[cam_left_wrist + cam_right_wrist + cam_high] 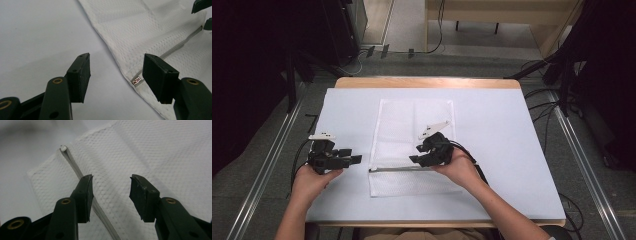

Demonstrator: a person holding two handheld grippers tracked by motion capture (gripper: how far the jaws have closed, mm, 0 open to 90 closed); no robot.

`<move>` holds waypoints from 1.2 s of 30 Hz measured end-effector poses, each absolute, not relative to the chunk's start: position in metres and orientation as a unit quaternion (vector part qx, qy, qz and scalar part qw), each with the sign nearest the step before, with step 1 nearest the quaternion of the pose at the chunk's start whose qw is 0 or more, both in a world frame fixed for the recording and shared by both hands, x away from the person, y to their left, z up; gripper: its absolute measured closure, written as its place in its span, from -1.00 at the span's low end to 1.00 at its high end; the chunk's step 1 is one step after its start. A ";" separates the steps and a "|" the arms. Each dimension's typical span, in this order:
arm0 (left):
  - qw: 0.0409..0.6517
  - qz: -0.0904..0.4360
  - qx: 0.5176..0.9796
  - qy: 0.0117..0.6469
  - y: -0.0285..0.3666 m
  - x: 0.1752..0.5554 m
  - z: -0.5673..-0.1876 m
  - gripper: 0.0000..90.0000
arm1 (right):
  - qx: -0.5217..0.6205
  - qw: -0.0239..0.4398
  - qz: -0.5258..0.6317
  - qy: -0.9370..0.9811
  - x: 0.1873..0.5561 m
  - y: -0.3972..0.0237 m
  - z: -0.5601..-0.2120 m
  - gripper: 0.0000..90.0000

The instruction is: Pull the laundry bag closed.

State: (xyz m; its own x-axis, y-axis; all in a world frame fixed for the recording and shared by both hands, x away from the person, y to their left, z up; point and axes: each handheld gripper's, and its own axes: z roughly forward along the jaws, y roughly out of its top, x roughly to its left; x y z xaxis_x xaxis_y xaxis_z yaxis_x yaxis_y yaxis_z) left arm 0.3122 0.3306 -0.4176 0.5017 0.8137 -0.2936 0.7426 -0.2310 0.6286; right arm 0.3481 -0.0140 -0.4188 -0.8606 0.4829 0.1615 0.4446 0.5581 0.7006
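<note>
While both grippers hang over the table [512, 150] in the high view, the white mesh bag [412, 125] lies flat between them: the left gripper [354, 160] is just off its near-left edge, apart from the cloth, and the right gripper [414, 159] sits above the grey zipper [402, 170] that runs across the bag's near part. Both stand with jaws spread, gripping nothing.

In the left gripper view, the left gripper [116, 72] is released, and the small metal zipper pull [136, 81] lies just ahead of its right jaw, at the bag's [150, 30] corner edge. Part of that edge is covered by the jaw, so how the pull lies is hard to read.

In the right gripper view, the right gripper [111, 195] is likewise released above the mesh [150, 157], with the zipper line [75, 167] passing under its left jaw toward a pale end stop.

I judge the step to be the approach before working the zipper. Next the left gripper likely needs to close squarely on the tiny pull while the right pins the cloth near the track; whether the zipper is shut along its length I cannot tell
</note>
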 end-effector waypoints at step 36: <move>0.369 0.041 0.783 0.499 0.333 0.322 -0.420 -0.11 | 0.227 -0.022 0.389 0.892 0.338 0.060 -0.438 0.54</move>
State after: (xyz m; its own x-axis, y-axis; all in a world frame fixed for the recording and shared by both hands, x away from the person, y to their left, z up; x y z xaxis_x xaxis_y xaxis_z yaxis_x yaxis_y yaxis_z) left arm 0.3223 0.3333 -0.4196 0.4993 0.8115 -0.3036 0.7508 -0.2303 0.6191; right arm 0.3381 0.0604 -0.4382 -0.8957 0.3890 0.2155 0.4226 0.5939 0.6846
